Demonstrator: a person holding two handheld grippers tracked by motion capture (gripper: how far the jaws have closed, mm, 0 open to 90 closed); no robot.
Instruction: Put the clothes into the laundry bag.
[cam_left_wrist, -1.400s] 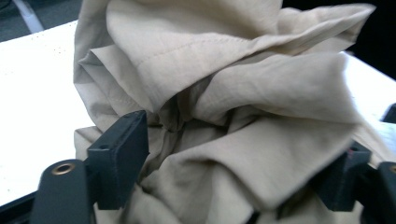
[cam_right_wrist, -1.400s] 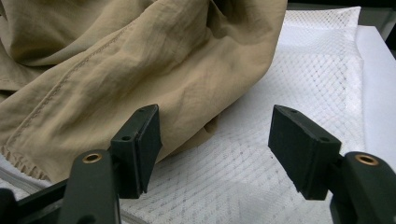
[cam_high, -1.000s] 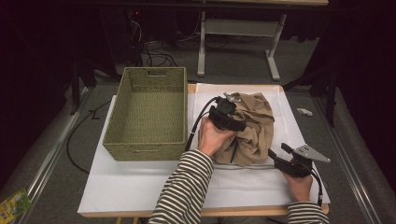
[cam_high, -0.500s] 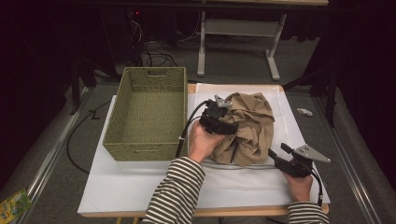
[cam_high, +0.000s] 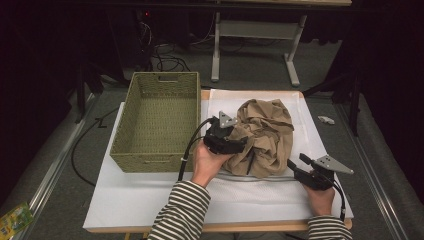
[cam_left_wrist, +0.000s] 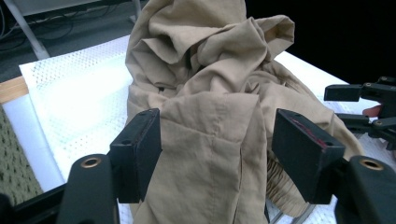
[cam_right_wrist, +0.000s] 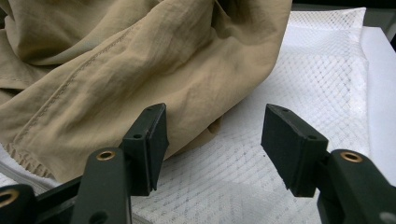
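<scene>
One crumpled tan garment, heaped in folds.

No text, label or number is legible anywhere.

We saw a woven basket standing open on the left half of a white mat, its long side running away from the near edge. The mat covered a wooden table. A white mesh sheet lay over the mat's right half. On the grey floor to the right lay a small white scrap; a green packet lay at lower left.
</scene>
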